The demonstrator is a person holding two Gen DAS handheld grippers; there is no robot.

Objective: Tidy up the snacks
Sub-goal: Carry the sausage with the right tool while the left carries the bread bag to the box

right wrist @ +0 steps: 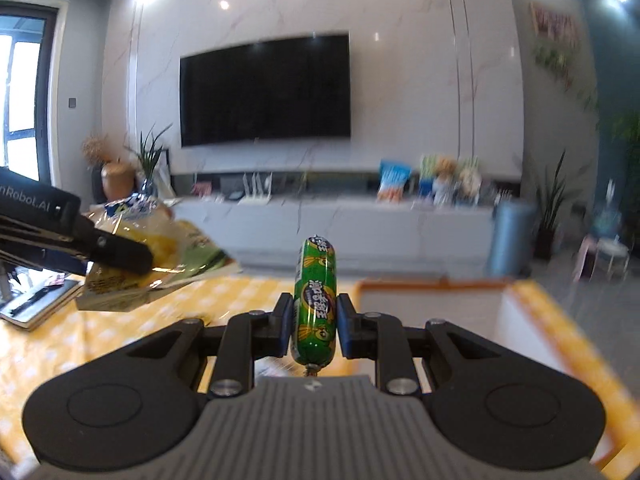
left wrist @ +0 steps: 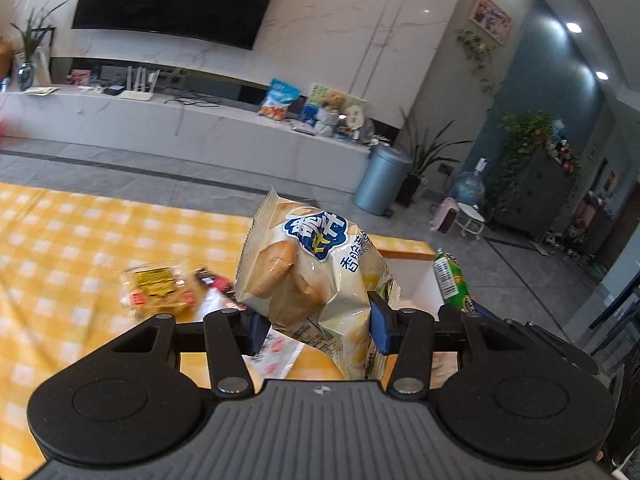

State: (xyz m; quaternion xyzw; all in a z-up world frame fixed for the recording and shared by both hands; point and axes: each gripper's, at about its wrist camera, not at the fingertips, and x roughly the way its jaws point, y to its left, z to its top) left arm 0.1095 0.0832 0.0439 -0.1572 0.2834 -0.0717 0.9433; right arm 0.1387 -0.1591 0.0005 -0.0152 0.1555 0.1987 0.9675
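My left gripper [left wrist: 318, 326] is shut on a cream chip bag [left wrist: 308, 268] with a blue logo, held upright above the yellow checked tablecloth [left wrist: 60, 240]. My right gripper [right wrist: 314, 324] is shut on a green sausage stick [right wrist: 314, 300], standing upright between the pads. The sausage stick [left wrist: 452, 276] also shows at the right of the left wrist view. In the right wrist view the left gripper's fingers [right wrist: 120, 254] and its chip bag [right wrist: 168, 252] hang at the left. A white box with an orange rim [right wrist: 432, 286] sits just ahead on the right.
Small wrapped snacks [left wrist: 160, 288] and a dark red packet [left wrist: 212, 280] lie on the cloth. A white packet [left wrist: 276, 354] lies under the left gripper. A book or tablet [right wrist: 36, 306] lies at the table's left edge. Beyond are a TV bench [left wrist: 200, 120] and a blue bin [left wrist: 382, 180].
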